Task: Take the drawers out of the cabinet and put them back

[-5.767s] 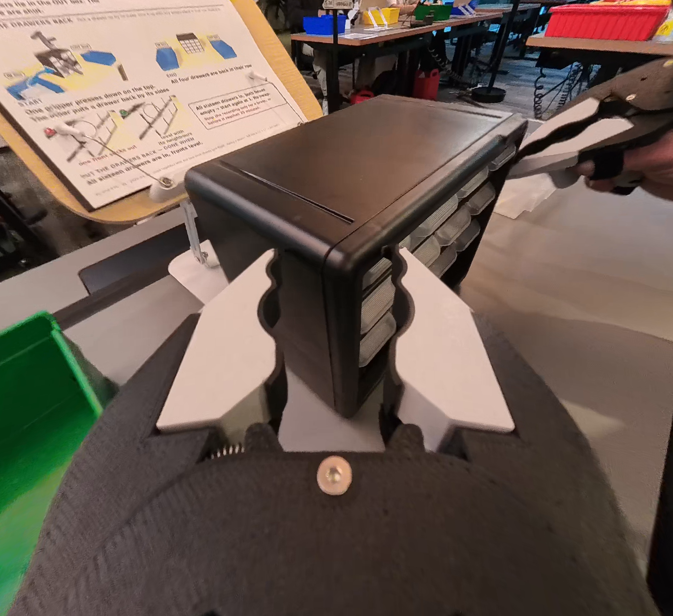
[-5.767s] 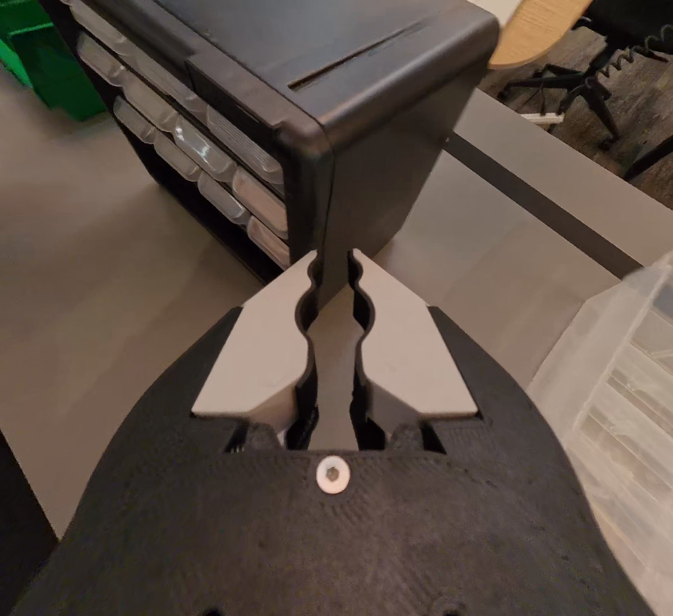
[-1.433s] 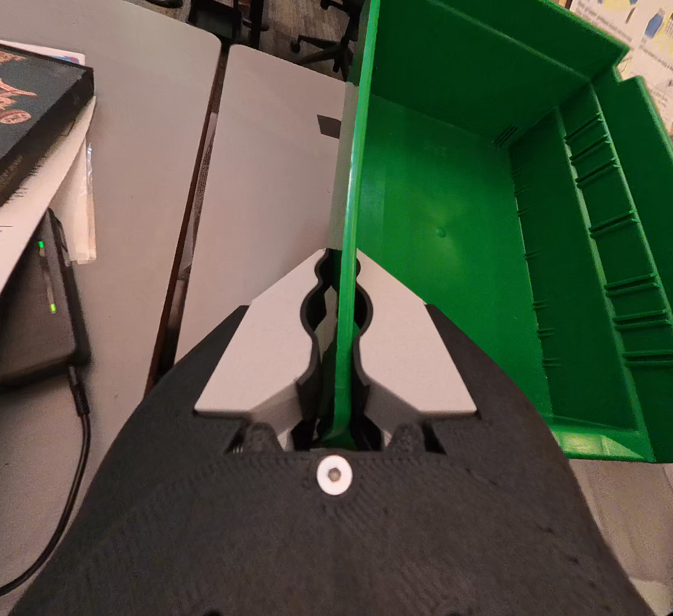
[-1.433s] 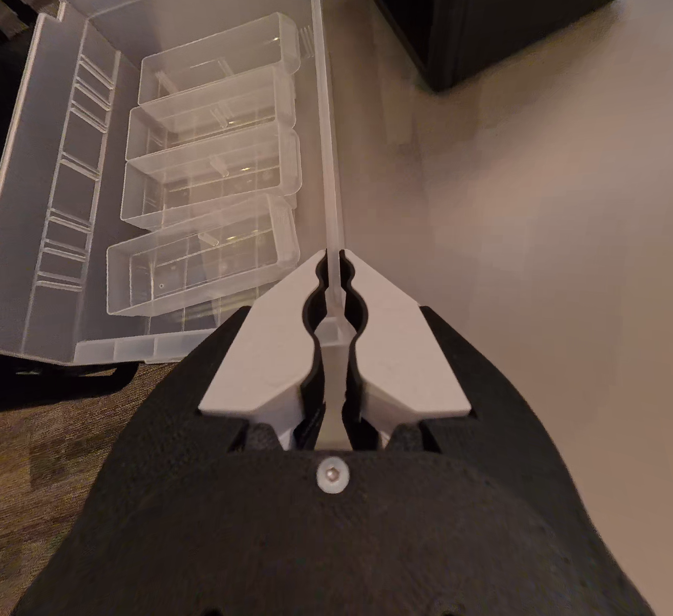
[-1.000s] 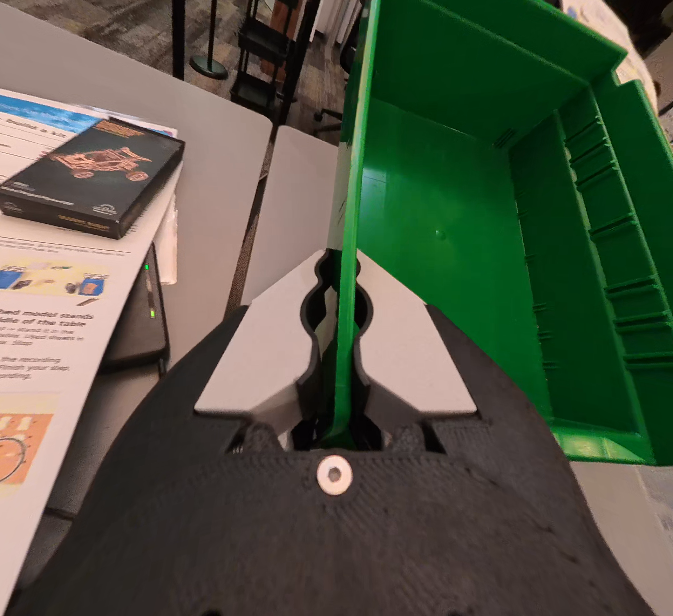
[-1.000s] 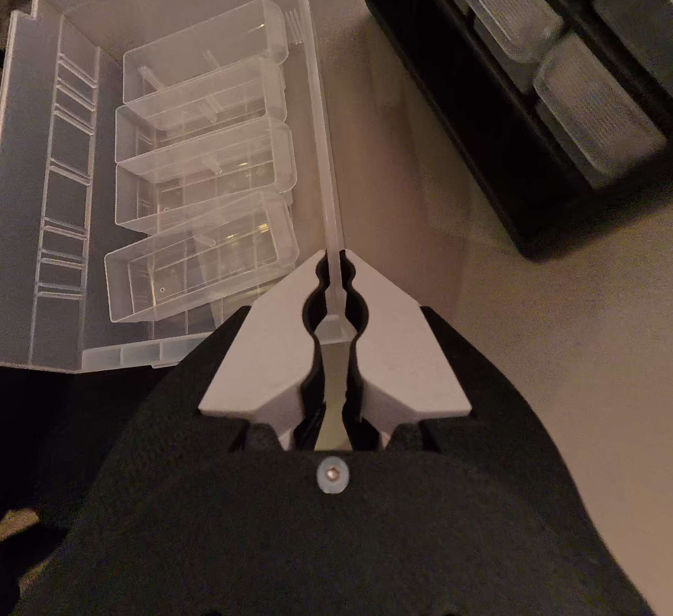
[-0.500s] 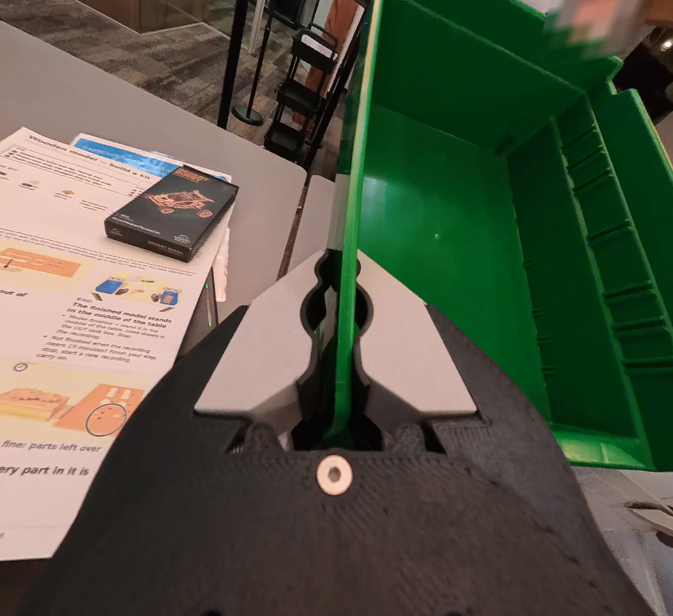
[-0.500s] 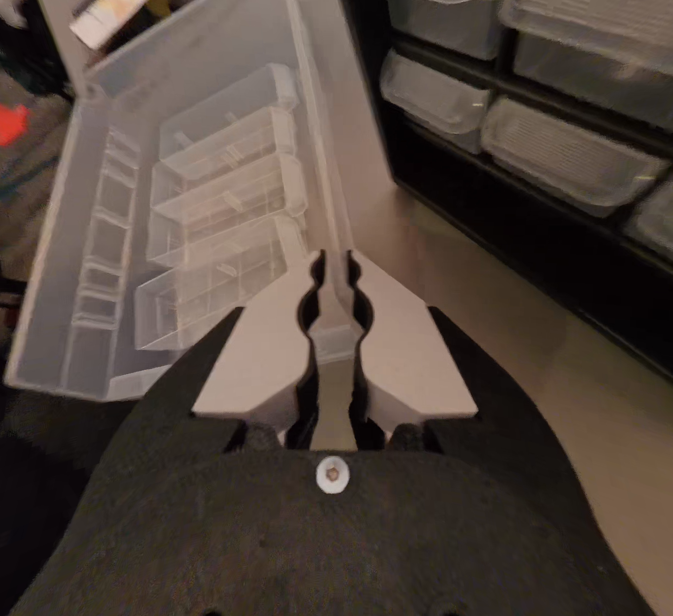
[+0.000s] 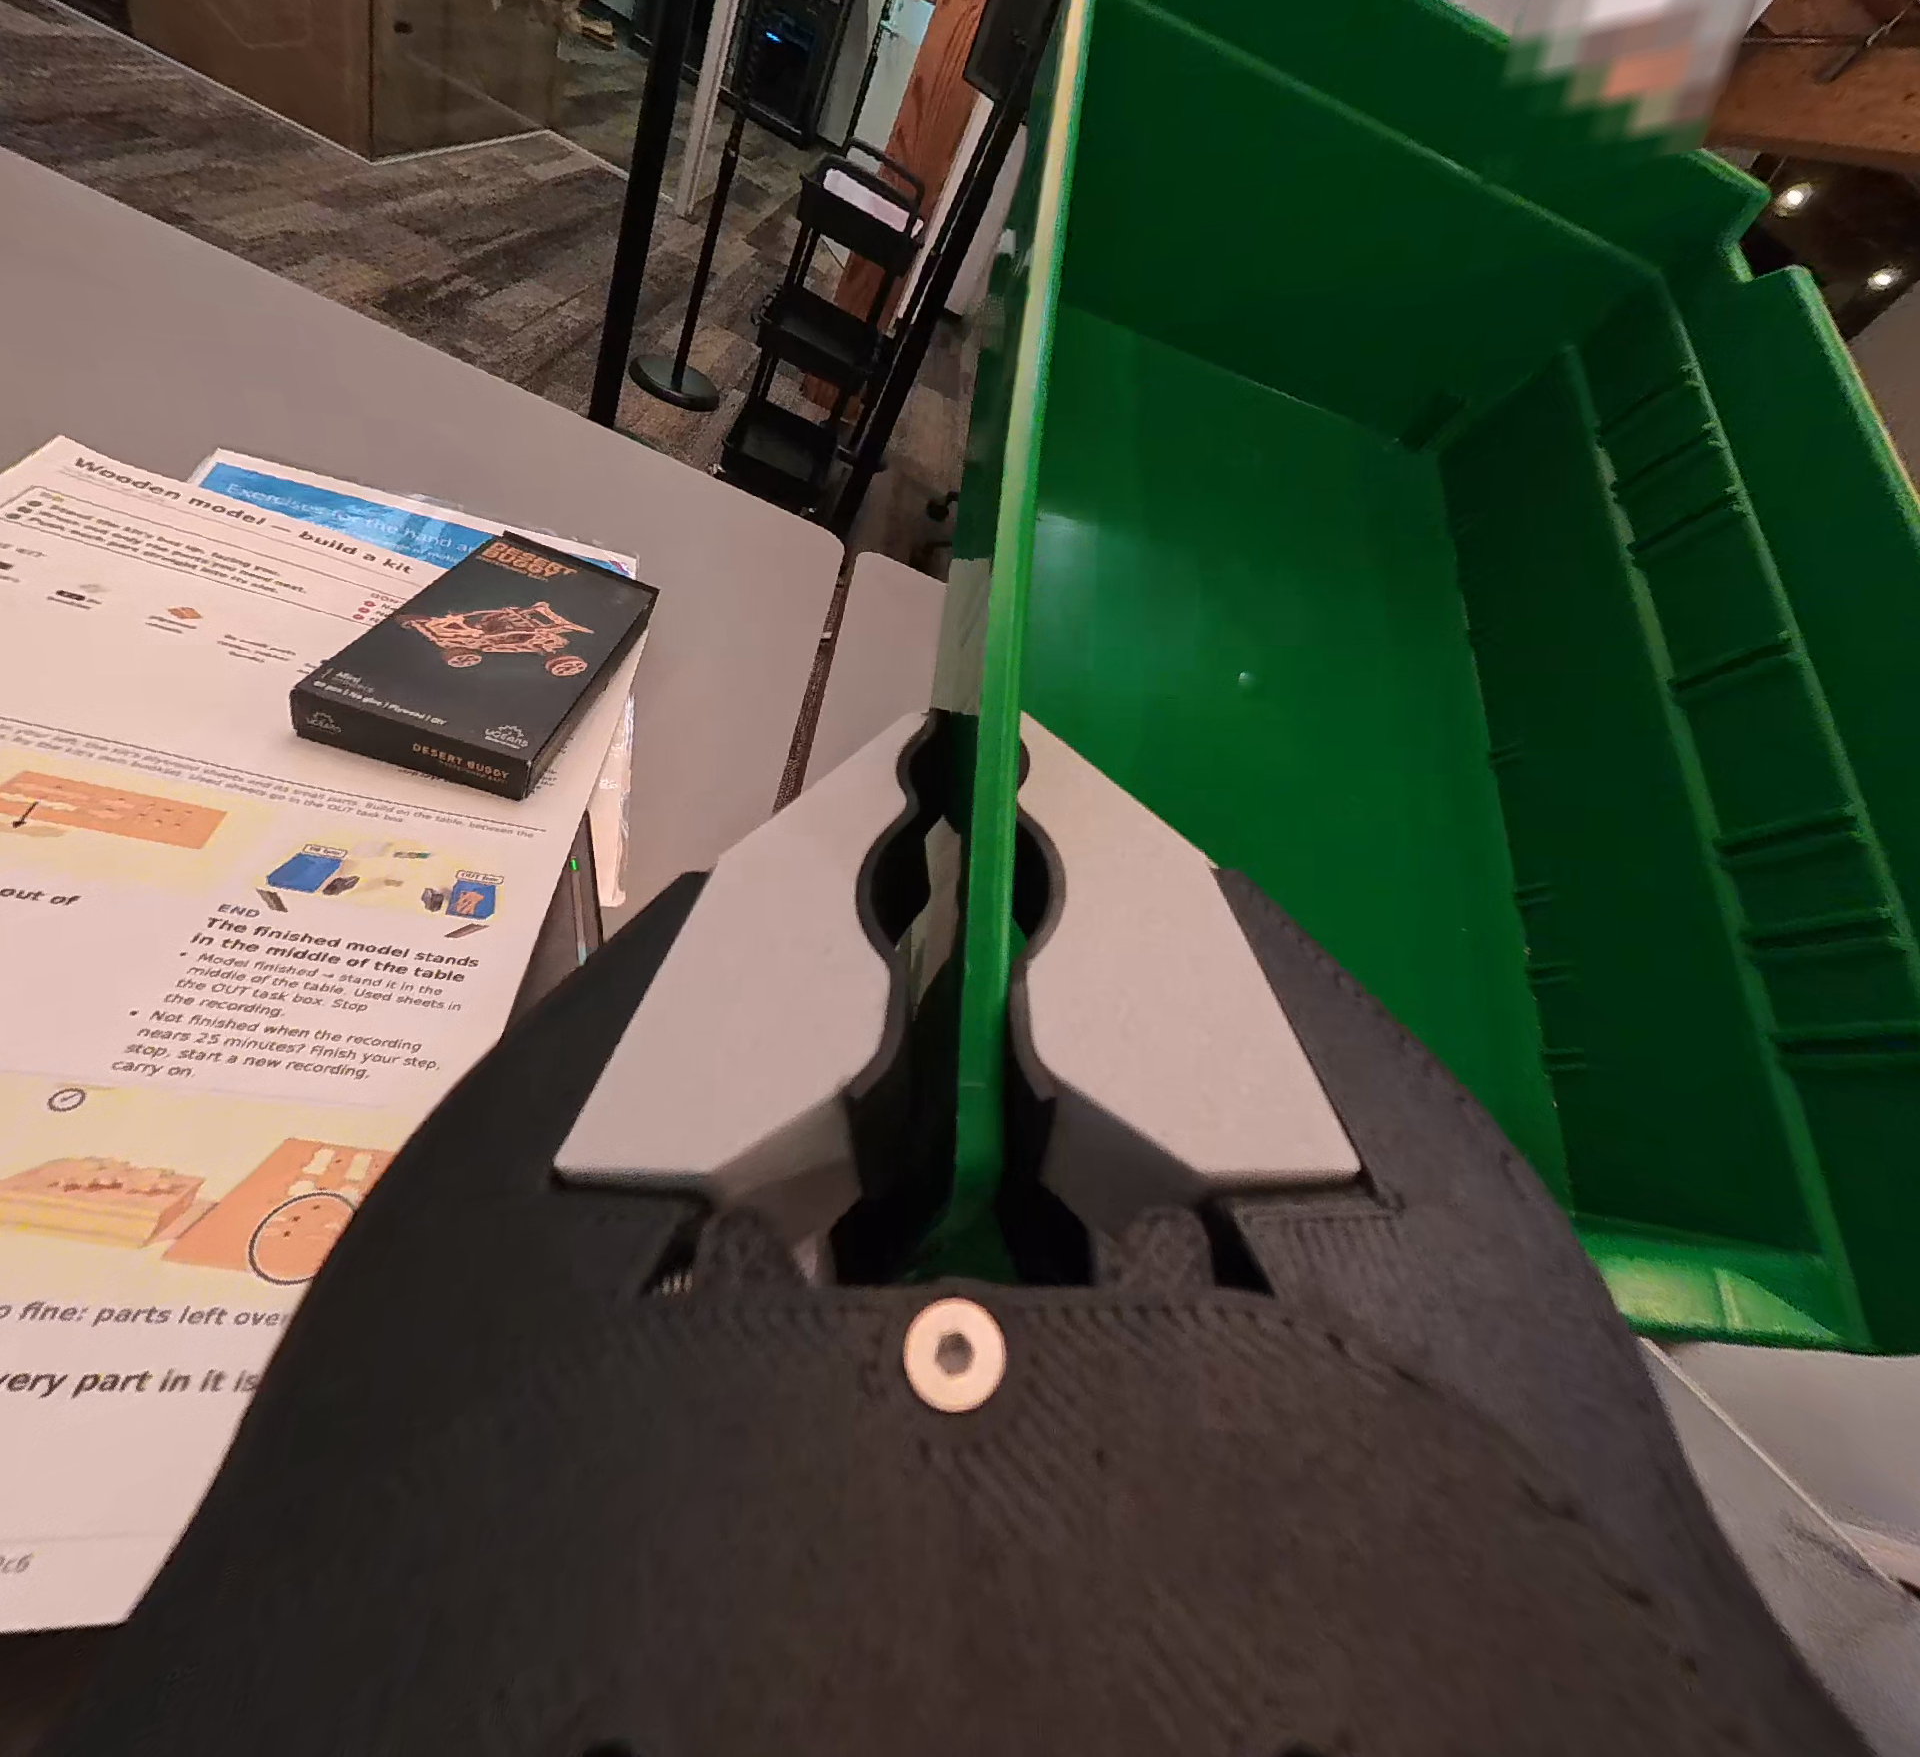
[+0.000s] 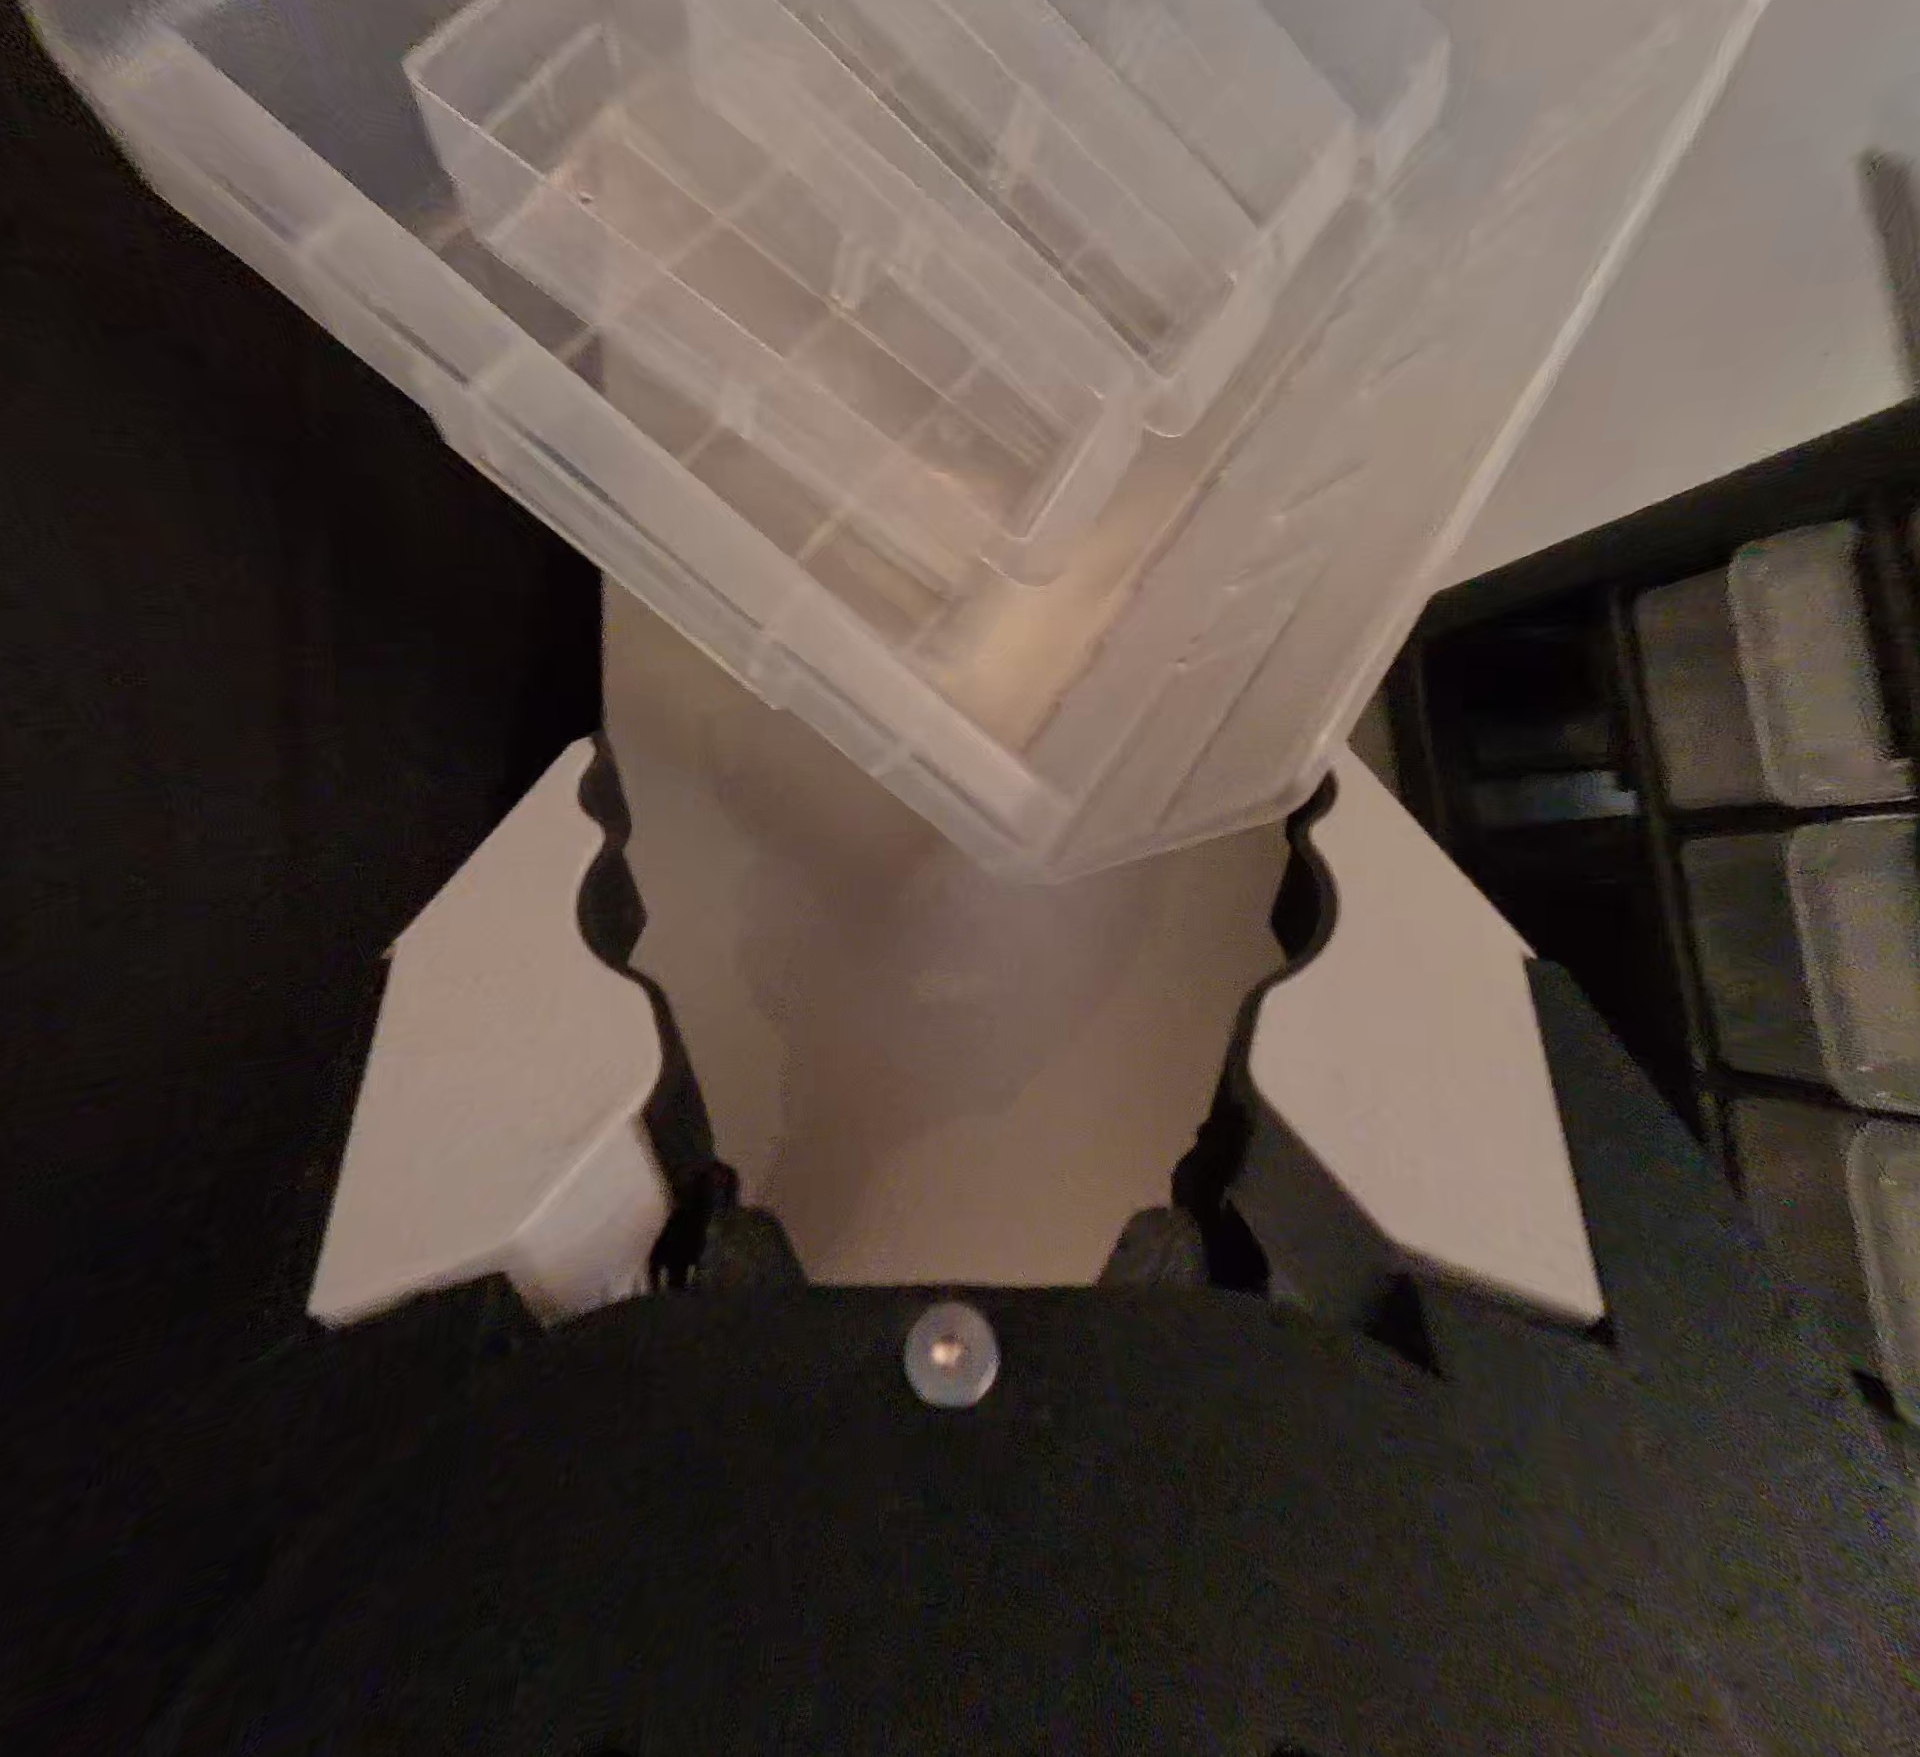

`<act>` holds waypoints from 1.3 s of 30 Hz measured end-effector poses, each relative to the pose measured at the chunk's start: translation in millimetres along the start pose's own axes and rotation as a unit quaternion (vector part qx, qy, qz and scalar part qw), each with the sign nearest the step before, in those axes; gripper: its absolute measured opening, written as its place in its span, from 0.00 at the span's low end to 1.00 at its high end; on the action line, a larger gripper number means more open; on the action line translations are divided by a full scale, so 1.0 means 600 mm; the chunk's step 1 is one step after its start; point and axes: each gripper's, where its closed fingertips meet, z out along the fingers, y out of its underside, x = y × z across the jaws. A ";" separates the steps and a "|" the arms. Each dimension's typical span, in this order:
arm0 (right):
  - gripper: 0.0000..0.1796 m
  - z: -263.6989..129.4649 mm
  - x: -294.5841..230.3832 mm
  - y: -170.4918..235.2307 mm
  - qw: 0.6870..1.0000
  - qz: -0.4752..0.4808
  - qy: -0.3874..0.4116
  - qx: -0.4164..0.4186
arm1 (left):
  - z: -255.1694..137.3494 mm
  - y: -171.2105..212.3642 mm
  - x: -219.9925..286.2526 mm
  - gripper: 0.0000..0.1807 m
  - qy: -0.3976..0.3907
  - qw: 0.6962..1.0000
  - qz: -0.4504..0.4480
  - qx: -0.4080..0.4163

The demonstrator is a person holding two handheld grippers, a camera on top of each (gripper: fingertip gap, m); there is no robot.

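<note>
Grey table (image 9: 312,336) | left tool (image 9: 971,772) still clamps green bin (image 9: 1299,668) wall | right tool (image 10: 951,814) now wide, released clear bin (image 10: 852,699)

left wrist view close along green bin (image 9: 1299,627) wall; right, blurry, above clear tray (image 10: 312,253); no evident overlap.

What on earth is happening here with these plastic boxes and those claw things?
A person works two hand-held grippers. The left gripper is clamped on the side wall of an empty green bin, beside a table with printed sheets and a small black box. The right gripper is open, just short of a clear bin holding several clear drawers. The black cabinet stands to its right, other drawers inside.
</note>
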 end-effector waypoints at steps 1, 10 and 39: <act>0.65 0.006 0.003 0.000 1.000 -0.015 0.015 0.000 | 0.001 0.001 0.002 0.03 0.002 1.000 0.000 -0.002; 0.41 0.084 0.022 -0.035 0.991 0.131 -0.008 -0.012 | 0.007 -0.003 0.033 0.03 0.014 1.000 0.016 -0.006; 0.13 0.194 0.004 -0.195 0.989 -0.143 0.025 -0.037 | -0.026 -0.047 0.023 0.03 0.019 0.999 -0.004 0.035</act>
